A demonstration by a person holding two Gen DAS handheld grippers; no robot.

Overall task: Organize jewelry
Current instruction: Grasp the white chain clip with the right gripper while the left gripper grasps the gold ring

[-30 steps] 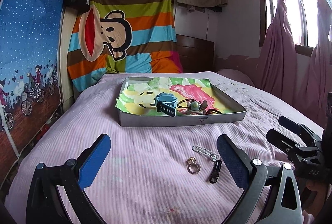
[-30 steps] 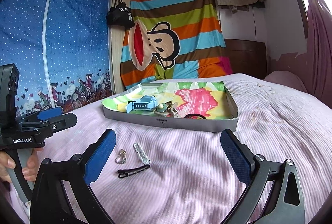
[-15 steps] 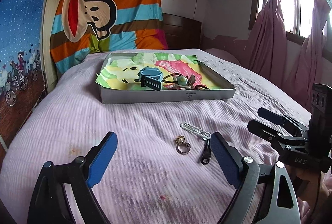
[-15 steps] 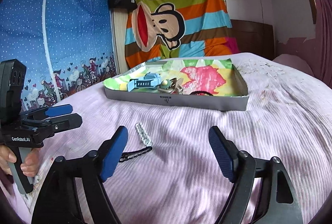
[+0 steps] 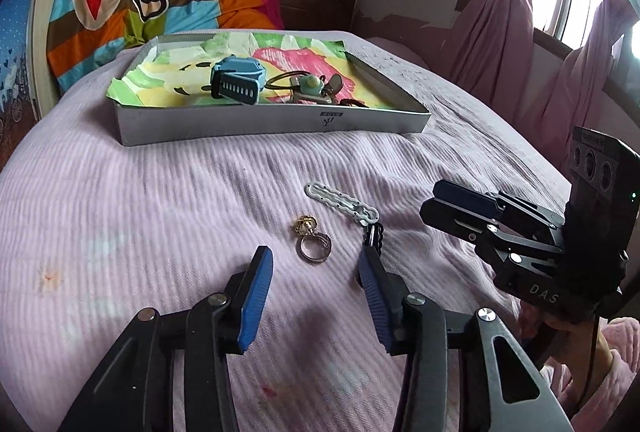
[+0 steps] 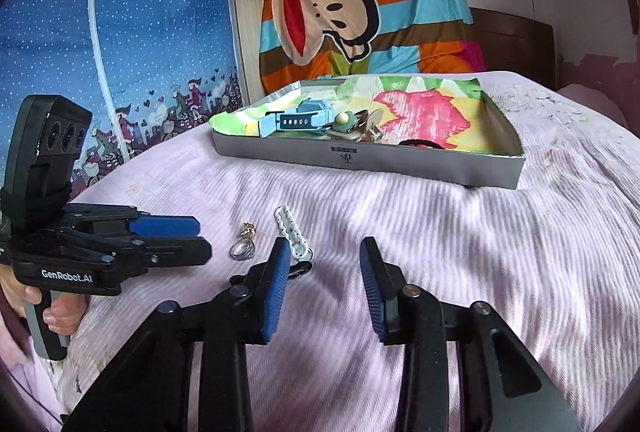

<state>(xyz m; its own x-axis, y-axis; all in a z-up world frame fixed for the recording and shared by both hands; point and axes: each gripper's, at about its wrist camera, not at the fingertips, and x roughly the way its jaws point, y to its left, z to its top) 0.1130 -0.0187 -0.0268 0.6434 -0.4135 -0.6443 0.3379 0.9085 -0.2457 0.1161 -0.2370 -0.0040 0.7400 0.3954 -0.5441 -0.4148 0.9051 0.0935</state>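
On the pink bedspread lie a silver ring, a small gold piece, a white clip and a black clip. My left gripper is open and low, its fingertips on either side of the silver ring without touching it. My right gripper is open and holds nothing; its left finger sits just beside the white clip and hides part of the black clip. The ring lies between both tools. The grey box holds a blue watch and a green trinket.
The box is lined with bright paper and sits further up the bed. The right tool stands close to the clips on their right side. A hand holds the left tool. A striped cartoon sheet hangs behind; curtains are at the right.
Both grippers have come down and forward toward the loose pieces on the bedspread. Their jaws have narrowed but stay open. The jewellery has not moved.
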